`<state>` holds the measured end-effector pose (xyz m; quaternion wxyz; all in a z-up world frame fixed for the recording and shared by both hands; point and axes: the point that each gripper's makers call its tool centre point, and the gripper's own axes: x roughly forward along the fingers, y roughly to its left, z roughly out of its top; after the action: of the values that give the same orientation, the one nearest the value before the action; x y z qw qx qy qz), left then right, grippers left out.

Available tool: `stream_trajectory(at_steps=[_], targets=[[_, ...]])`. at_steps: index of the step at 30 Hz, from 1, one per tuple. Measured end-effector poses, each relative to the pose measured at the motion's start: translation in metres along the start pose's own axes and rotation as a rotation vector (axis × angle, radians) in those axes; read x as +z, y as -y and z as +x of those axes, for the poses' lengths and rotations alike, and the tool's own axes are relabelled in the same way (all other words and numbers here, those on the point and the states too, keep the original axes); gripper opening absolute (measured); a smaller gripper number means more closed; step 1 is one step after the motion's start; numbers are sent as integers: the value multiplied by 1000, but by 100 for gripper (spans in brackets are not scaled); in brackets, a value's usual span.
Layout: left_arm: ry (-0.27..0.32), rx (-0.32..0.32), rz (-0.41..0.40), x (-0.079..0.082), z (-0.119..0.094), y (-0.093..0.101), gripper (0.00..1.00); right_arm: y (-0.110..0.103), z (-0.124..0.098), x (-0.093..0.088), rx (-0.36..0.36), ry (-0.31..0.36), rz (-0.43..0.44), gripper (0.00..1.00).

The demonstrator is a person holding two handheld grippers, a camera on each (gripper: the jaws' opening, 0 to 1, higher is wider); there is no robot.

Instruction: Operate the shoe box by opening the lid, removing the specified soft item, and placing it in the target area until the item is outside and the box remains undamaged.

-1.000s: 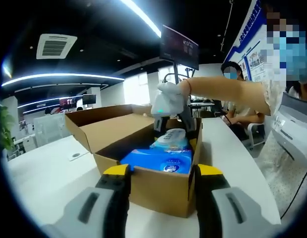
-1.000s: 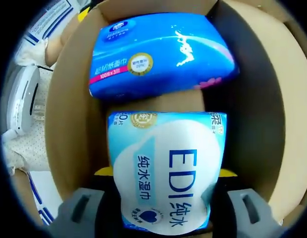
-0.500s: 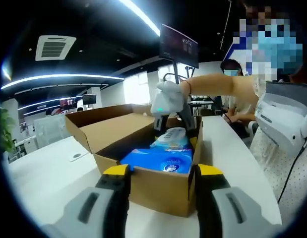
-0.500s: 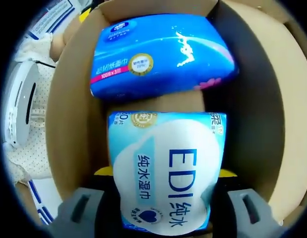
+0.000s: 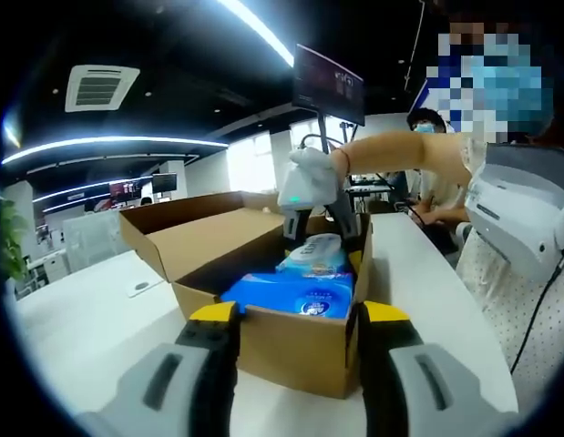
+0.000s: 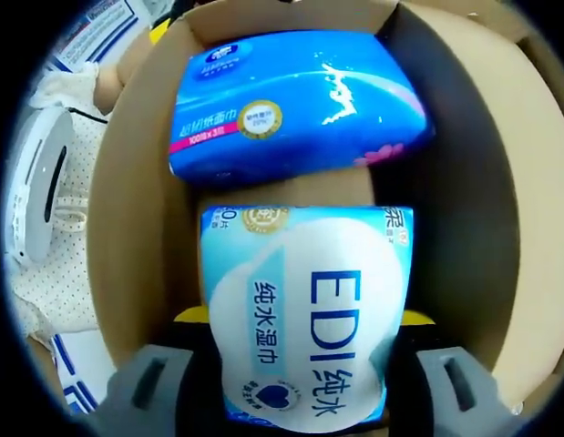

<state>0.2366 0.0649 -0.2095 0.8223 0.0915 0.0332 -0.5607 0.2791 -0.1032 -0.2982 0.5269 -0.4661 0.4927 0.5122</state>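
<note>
A: In the left gripper view, where did you have things?

B: Your left gripper sat at 6 o'clock with its jaws apart, straddling the near wall of the box without clearly pinching it. The lid was already folded back at 10 o'clock. Inside lay the blue tissue pack, and past it the wipes pack, with your right gripper coming down on it from 12 o'clock.

A: And the right gripper view?

B: You looked straight down into the box. The wipes pack ran from centre to 6 o'clock, between your right gripper's jaws, which were clamped on its sides. The blue tissue pack lay at 12 o'clock, just beside it.

A: How should I have handled the lift?

B: My judgement: the pack was soft, so you needed a firm but not crushing squeeze, and a straight pull up, away from the cardboard walls at 3 and 9 o'clock. Steadying the box with the left gripper would likely have stopped it riding up or tearing.

A: The surroundings?

B: The box stood on a white table, with free space around it for setting the pack down. It was an office, with ceiling light strips, a hanging screen and a seated person at 2 o'clock.
</note>
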Motion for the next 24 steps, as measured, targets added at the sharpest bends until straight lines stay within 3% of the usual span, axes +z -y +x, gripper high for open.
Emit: stream_trajectory(at_steps=[15, 24], targets=[[4, -5, 2, 1, 1, 0, 53, 3, -5, 1, -48, -22, 115, 69], [4, -6, 3, 1, 2, 0, 53, 8, -14, 1, -79, -40, 105, 65]])
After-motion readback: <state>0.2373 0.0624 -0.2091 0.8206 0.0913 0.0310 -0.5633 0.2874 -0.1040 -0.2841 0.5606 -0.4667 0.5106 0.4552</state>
